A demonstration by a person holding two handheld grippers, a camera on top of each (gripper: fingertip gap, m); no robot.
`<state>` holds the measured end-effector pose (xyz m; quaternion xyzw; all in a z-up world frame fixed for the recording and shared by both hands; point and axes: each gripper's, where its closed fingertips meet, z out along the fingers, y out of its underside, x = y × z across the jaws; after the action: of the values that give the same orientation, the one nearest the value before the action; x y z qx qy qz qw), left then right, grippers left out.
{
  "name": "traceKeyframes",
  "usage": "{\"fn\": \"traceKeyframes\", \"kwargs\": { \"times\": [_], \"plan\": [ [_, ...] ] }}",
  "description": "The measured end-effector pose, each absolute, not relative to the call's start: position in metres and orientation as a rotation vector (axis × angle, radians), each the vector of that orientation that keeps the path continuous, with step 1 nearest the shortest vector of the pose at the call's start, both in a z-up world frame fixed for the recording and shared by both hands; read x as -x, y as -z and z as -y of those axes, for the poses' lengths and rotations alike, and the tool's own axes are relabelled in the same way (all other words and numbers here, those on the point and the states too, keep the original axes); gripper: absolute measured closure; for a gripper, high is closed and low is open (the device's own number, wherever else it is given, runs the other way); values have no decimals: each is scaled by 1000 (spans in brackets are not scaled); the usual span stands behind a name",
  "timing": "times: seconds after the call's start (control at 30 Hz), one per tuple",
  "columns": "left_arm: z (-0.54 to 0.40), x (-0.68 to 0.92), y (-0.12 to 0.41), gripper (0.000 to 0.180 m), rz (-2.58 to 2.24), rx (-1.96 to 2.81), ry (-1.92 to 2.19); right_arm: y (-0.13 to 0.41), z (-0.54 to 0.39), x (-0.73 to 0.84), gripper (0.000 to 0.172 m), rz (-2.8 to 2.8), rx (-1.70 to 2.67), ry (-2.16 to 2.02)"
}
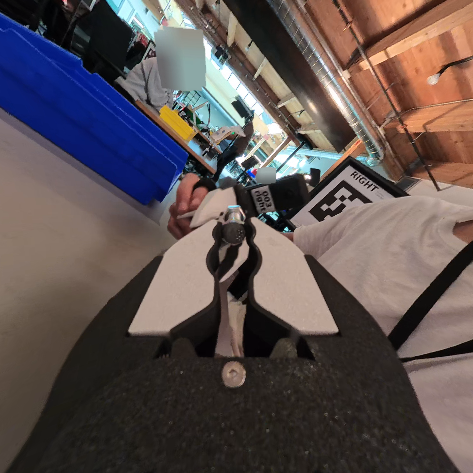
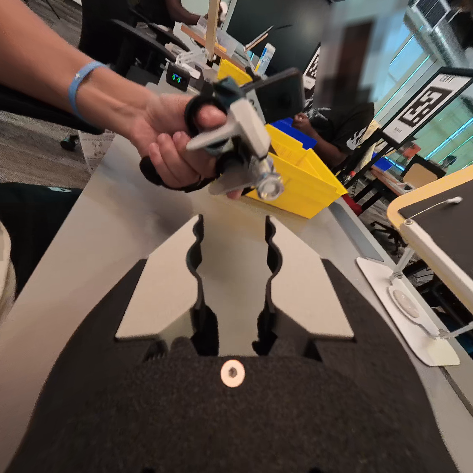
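Note:
My left gripper (image 1: 234, 226) is shut on a metal bolt (image 1: 233, 234), gripping it near its dark round head. The silver shank points away from the camera and carries a hex nut (image 1: 234, 213). In the right wrist view the same gripper (image 2: 252, 163) is held in a hand above the table, with the bolt's nut end (image 2: 270, 188) facing the camera. My right gripper (image 2: 234, 222) is open and empty, just below and short of that nut end. One of its white fingers (image 1: 212, 206) shows just beyond the nut in the left wrist view.
A grey table (image 2: 102, 243) lies below. A yellow bin (image 2: 307, 176) stands behind the bolt and a blue bin (image 1: 76, 115) at the left. A white base plate with a stand (image 2: 409, 314) and a black, yellow-rimmed board (image 2: 448, 217) are at the right. A person's white shirt (image 1: 384, 268) is close by. Across from one pair of fingers to the other is roughly 4 centimetres.

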<state>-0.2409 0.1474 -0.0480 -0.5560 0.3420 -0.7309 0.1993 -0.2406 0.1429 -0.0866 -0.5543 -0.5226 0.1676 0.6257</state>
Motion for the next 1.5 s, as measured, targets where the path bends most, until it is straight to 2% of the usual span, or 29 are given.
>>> {"fn": "traceKeyframes", "kwargs": {
  "times": [0.07,0.27,0.53,0.8,1.07,1.3,1.5],
  "plan": [
    [-146,241,45,164,-963,1542,2041,88,-144,241,123,1189,1280,-385],
    [-151,240,52,163,-946,1582,2033,46,-137,239,124,1120,1137,-293],
    [-146,243,40,164,-923,1513,2105,89,-148,241,122,1213,1273,-260],
    [-148,240,50,164,-947,1559,2051,54,-135,245,123,1179,1135,-191],
    [-146,243,39,163,-924,1489,2110,99,-148,242,123,1253,1275,-204],
    [-153,244,47,164,-904,1538,2083,49,-141,243,123,1143,1156,-191],
    [-154,246,44,164,-879,1515,2117,93,-149,247,122,1241,1284,-216]
  ]
}}
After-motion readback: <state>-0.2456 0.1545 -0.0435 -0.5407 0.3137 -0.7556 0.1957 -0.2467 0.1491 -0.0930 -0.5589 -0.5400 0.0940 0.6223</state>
